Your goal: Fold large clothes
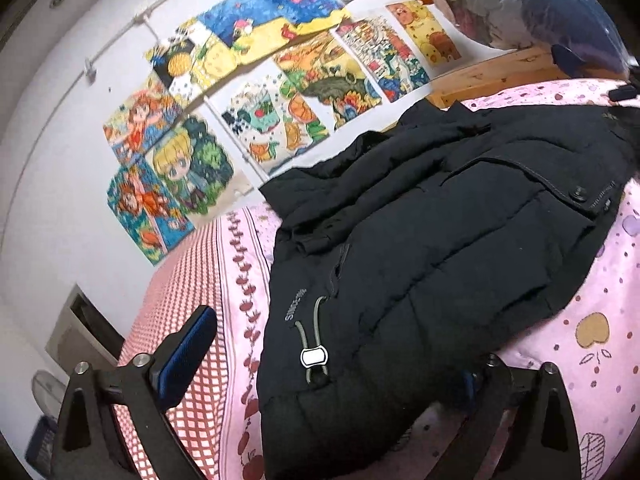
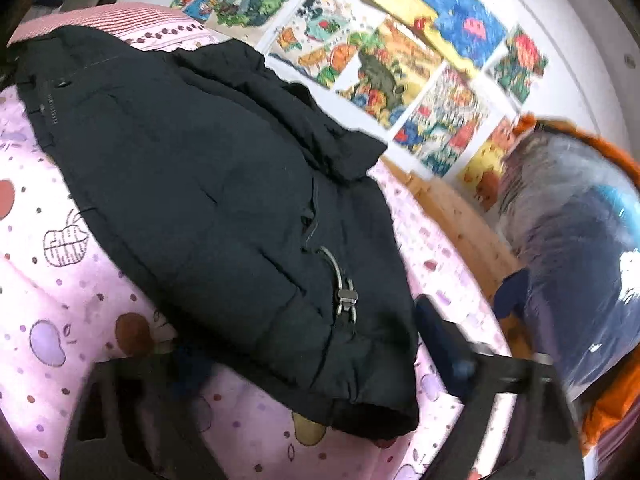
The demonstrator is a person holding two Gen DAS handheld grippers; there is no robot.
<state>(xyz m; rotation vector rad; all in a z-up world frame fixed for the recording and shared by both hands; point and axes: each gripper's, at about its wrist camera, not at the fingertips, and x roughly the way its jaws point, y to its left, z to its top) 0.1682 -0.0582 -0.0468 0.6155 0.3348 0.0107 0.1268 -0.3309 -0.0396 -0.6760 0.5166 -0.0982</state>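
A black puffer jacket (image 1: 440, 248) lies spread on a pink patterned bed sheet (image 1: 592, 312). Its hem with a grey drawcord and white toggle (image 1: 314, 357) is nearest me. My left gripper (image 1: 332, 364) is open, its jaws straddling the hem corner; the right finger is partly hidden under the fabric. In the right wrist view the jacket (image 2: 208, 200) fills the middle, with its other drawcord toggle (image 2: 346, 296). My right gripper (image 2: 304, 356) is open around the hem there, blue pads on each side.
A red checked cover (image 1: 188, 280) lies at the bed's left end. Colourful drawings (image 1: 280, 80) hang on the white wall. A wooden headboard (image 1: 500, 72) carries bagged clothes (image 1: 532, 8), also visible in the right wrist view (image 2: 572, 240).
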